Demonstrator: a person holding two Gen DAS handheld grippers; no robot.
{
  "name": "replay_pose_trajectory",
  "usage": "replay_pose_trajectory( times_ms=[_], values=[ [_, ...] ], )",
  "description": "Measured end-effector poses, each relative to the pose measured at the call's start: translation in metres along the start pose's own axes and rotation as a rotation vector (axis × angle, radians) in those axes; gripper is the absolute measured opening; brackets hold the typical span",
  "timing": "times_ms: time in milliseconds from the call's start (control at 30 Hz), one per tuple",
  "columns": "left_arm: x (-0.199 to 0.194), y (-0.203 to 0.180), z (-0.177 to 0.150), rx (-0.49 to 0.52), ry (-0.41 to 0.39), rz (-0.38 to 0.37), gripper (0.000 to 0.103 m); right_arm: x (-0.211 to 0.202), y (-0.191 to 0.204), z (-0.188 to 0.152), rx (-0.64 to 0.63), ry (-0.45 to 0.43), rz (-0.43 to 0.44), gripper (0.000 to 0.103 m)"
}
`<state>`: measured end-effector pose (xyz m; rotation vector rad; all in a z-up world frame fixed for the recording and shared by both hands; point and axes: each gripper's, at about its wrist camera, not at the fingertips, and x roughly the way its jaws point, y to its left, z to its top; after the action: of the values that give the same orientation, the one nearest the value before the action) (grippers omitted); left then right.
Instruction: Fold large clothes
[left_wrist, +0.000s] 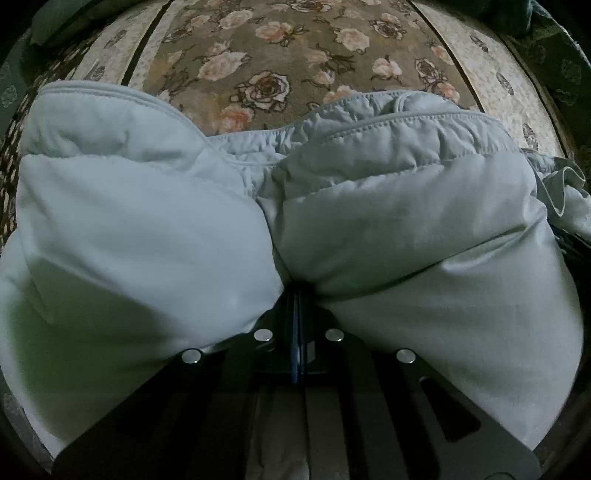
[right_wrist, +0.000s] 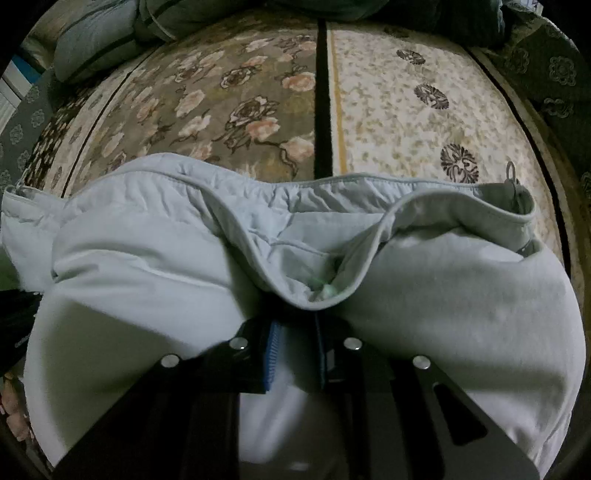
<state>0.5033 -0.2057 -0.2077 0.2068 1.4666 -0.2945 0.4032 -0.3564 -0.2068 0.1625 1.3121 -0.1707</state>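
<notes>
1. The step in hand looks like a carry or lift within a fold: both tools have hold of the pale blue padded jacket (left_wrist: 369, 221), which fills the lower two thirds of each wrist view and bulges up on either side of the fingers.
2. The left hand-held gripper (left_wrist: 297, 306), at bottom centre of its view, is pressed fully together with a thin pinch of the jacket's fabric caught at its tip.
3. The right hand-held gripper (right_wrist: 295, 354), bottom centre of its view, is clamped on a thicker roll of the jacket; white fabric shows between its blue pads (right_wrist: 273, 354).
4. The jacket's stitched hem runs across the middle of both views, with a zip pull (right_wrist: 511, 173) at the right end in the right wrist view.
5. Beyond the hem, in the upper half, lies a floral carpet (left_wrist: 266, 48); how much of the jacket rests on it I cannot tell.
6. Next, I judge, both grips should travel together, keeping the hem level, and lay the held edge down squarely before letting go.
</notes>
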Motion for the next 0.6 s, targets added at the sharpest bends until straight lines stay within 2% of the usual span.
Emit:
replay_pose_trajectory(
  times_ms=[200,333,467,567,600],
  values=[
    [0.001,0.005,0.0,0.0,-0.014,-0.01,0.0,0.001,0.0,0.001,0.001,-0.009,-0.005,0.016],
    [-0.001,0.002,-0.003,0.009,-0.019,0.012,0.0,0.0,0.001,0.0,-0.005,-0.018,-0.014,0.016],
    [-0.018,0.003,-0.012,0.039,-0.058,0.016,0.0,-0.009,0.001,-0.006,-0.028,-0.057,-0.005,0.017],
    [-0.041,0.014,-0.028,0.009,-0.076,-0.024,0.0,-0.031,-0.008,-0.015,-0.005,-0.105,0.063,0.023],
    [-0.05,0.018,-0.034,-0.001,-0.084,-0.04,0.0,-0.043,-0.01,-0.021,-0.007,-0.137,0.089,0.034]
  ],
)
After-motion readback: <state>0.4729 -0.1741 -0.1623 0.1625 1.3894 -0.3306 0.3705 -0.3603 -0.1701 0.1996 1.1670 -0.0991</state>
